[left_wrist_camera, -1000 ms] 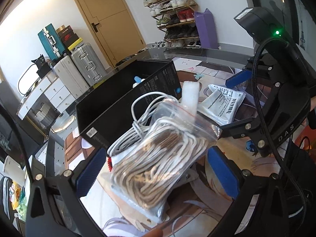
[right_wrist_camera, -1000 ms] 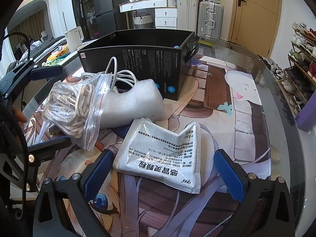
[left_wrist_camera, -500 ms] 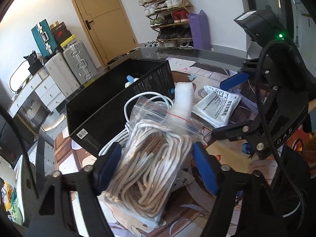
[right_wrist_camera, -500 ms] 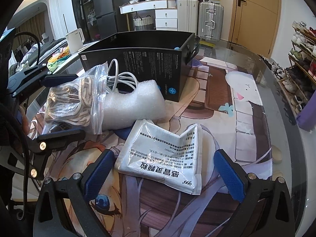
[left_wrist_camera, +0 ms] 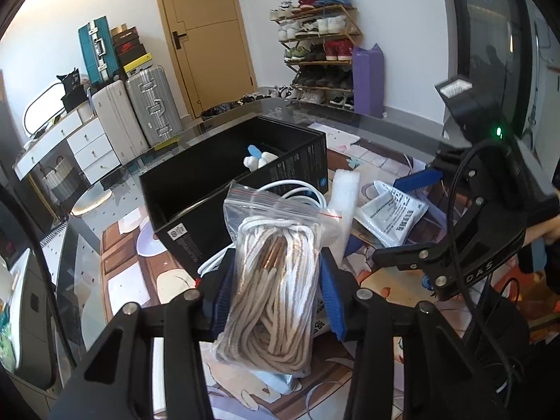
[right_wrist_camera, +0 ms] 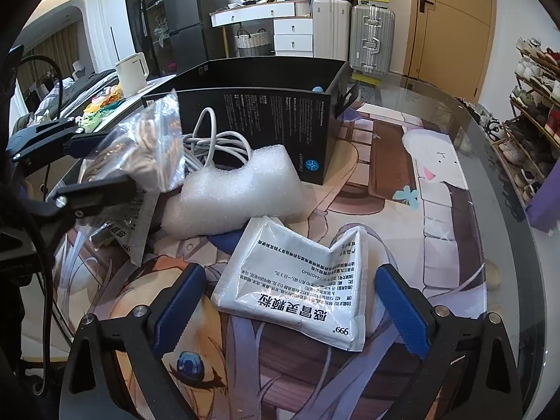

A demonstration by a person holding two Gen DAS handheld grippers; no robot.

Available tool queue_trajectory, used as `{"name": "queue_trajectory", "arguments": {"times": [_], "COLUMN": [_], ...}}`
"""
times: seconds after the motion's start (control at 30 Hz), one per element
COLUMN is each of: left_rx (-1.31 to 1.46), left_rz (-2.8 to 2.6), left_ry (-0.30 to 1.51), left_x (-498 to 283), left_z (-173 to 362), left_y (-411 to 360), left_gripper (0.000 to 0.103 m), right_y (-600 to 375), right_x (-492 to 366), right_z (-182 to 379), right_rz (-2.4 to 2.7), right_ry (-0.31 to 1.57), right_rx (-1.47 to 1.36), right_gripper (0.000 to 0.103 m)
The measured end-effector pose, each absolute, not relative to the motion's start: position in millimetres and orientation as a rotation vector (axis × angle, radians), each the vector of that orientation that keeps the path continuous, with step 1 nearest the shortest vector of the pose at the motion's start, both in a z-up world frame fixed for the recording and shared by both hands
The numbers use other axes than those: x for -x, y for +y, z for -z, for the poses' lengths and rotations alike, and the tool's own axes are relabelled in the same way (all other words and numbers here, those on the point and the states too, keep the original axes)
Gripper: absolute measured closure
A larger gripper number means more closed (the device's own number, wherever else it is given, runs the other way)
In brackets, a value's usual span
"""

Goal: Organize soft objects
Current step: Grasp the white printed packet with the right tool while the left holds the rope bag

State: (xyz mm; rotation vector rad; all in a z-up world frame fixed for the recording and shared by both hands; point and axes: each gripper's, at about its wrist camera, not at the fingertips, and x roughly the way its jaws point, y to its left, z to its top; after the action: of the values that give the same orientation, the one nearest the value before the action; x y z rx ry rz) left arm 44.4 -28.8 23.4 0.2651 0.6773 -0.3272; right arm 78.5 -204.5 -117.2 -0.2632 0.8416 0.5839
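Since a second ago the left gripper (left_wrist_camera: 274, 292) has clamped its blue pads onto the bag of cord (left_wrist_camera: 276, 280) and begun lifting it, so it can go into the black box (left_wrist_camera: 224, 189). Crinkly clear plastic bulges around stiff beige loops. Right gripper (right_wrist_camera: 285, 302), jaws wide and just starting to close, straddles the flat white packet (right_wrist_camera: 297, 287) untouched.

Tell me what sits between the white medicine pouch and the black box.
A white foam piece, with a coiled white cable behind it against the black box; right wrist view shows it, beyond the medicine pouch.
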Motion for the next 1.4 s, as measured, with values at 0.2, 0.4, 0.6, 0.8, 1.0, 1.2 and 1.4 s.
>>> {"name": "queue_trajectory", "arguments": {"times": [0.2,0.4,0.6,0.8,1.0,1.2,1.4], "left_rx": [-0.183,-0.145,-0.13,-0.103,-0.086,-0.076,-0.075], "left_rz": [0.286,0.258,0.243,0.217,0.207,0.202,0.201], "left_ry": [0.678,0.672,0.669,0.66,0.657,0.648,0.641], "left_x": [-48,-48,-49,-52,-53,-53,-52], "left_z": [-28,-31,-32,-36,-37,-39,-43], "left_y": [-19,-15,-13,-9,-5,-3,-2], "left_gripper": [0.06,0.06,0.06,0.06,0.06,0.06,0.06], "right_y": [-207,-211,-220,-227,-232,-239,-240], "right_x": [-79,-79,-75,-68,-61,-56,-49], "right_z": [115,114,113,108,103,87,69], "right_rz": [-0.561,-0.563,-0.585,-0.611,-0.606,-0.607,-0.627], "right_ry": [0.831,0.83,0.82,0.803,0.773,0.708,0.654], "right_rx": [0.254,0.248,0.236,0.226,0.21,0.188,0.161], "right_gripper": [0.023,0.033,0.049,0.057,0.057,0.057,0.057]}}
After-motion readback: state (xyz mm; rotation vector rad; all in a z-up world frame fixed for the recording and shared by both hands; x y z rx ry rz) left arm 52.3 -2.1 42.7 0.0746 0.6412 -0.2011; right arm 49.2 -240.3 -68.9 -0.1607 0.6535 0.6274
